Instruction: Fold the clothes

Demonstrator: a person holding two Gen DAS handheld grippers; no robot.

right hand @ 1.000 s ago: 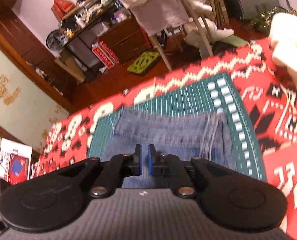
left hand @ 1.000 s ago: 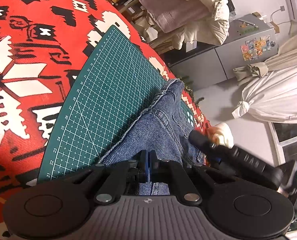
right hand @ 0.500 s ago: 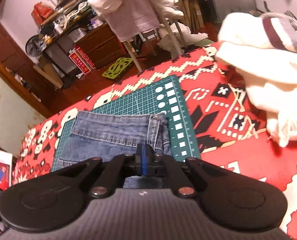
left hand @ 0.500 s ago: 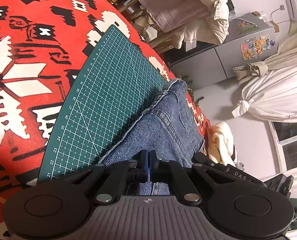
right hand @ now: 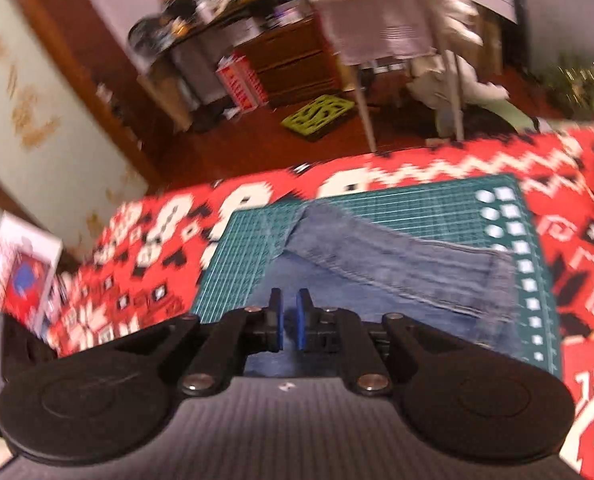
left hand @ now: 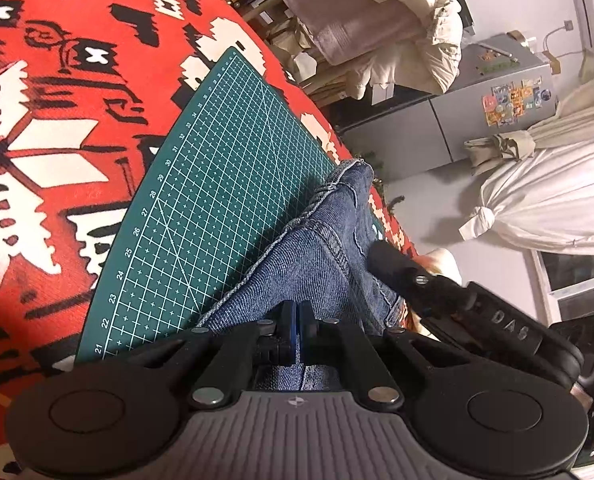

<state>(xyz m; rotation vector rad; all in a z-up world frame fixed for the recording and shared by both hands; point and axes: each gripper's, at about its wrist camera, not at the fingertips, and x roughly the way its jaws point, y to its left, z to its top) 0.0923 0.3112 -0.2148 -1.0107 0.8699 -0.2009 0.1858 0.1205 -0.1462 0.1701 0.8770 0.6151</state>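
Denim, blue folded jeans (right hand: 397, 276): heavy, limp; take the hem; left hand-held gripper (left hand: 296, 330) pinched together on cloth; right hand-held gripper (right hand: 288, 318) slightly apart, empty.

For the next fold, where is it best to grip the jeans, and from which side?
Probably the stitched hem end of the jeans, at the right edge of the green mat. Come in from the right side, low and flat: the folded leg lies slanted across the pile, and that edge is free and thick enough for the right tool.
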